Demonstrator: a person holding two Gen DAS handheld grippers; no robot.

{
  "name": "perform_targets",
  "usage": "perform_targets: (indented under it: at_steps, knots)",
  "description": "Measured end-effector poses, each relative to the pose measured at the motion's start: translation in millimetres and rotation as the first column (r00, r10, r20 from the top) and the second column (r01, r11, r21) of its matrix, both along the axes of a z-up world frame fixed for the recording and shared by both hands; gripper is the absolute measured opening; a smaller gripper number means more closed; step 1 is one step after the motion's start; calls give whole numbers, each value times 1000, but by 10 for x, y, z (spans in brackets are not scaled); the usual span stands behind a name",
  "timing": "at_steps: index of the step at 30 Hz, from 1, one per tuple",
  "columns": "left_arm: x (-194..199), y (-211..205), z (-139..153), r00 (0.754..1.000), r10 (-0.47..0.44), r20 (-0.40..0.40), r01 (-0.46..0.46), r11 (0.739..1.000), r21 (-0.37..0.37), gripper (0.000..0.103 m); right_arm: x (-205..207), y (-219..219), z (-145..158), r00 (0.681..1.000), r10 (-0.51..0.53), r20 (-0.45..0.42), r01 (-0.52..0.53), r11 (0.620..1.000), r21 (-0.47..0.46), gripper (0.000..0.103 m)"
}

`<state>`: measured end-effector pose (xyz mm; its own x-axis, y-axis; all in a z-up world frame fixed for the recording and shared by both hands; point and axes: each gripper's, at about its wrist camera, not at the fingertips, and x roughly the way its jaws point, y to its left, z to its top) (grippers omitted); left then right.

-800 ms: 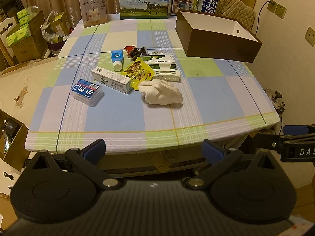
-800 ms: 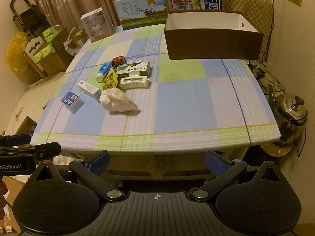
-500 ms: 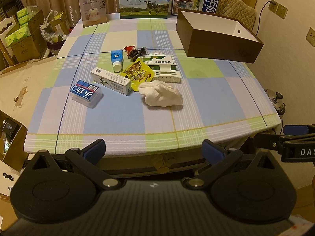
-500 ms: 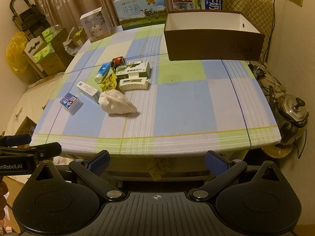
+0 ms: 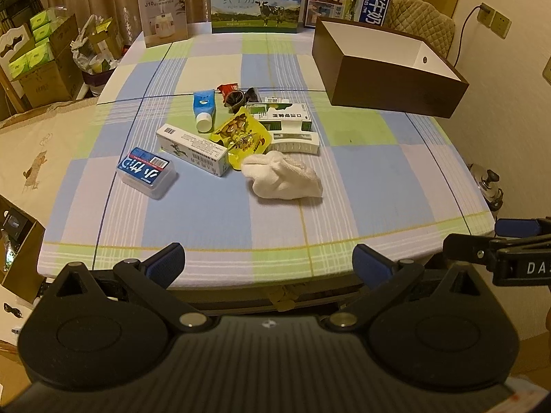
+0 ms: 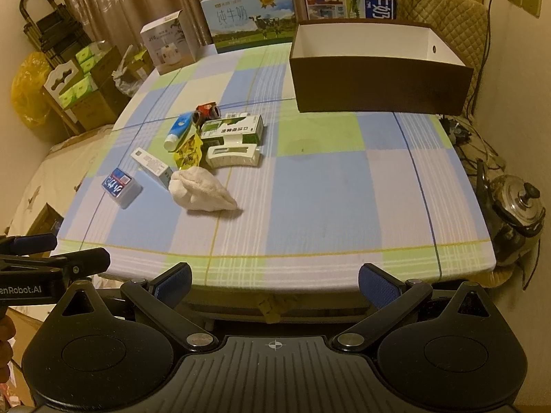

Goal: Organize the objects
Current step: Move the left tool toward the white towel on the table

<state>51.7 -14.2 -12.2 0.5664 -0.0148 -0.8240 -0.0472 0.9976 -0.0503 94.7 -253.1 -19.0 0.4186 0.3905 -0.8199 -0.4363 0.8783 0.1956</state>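
While both grippers hang short of the near edge, the table under its blue, green and white checked cloth carries everything. Brown box, white inside, sits at the far right corner, open top, well apart from the clutter. Two milk cartons and a smaller white carton stand along the far edge.

Clutter is bunched left of centre. White rolled cloth lies nearest, touching a yellow snack packet. Green-and-white box sits behind a white plastic clip. Long white box lies aslant left of the packet. Clear case with a blue label is just beside it, leftmost. Blue tube, cap toward me, lies behind; small dark wrappers farthest.

Left gripper: fingers spread wide, holding nothing. Right gripper: likewise spread, holding nothing.
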Motion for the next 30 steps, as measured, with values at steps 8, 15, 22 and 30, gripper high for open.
perform_targets:
  at_steps: [8,15,22,30]
  knots:
    - [179,-49,10,1000,14,-6,-14,1000,0,102,229,-3,-2,1000,15,-6,-15,1000,1,101]
    - [363,-92,-13,999,30,-18,-30,1000,-3,102,434,-13,-17,999,30,-13,-30,1000,-1,101]
    - [561,-126,-51,998,54,-29,-54,999,-9,102,671,-31,-42,999,47,-24,-47,999,0,101]
    - [769,-135,-116,994,95,-50,-96,995,-19,102,929,-30,-85,996,80,-37,-80,997,2,101]
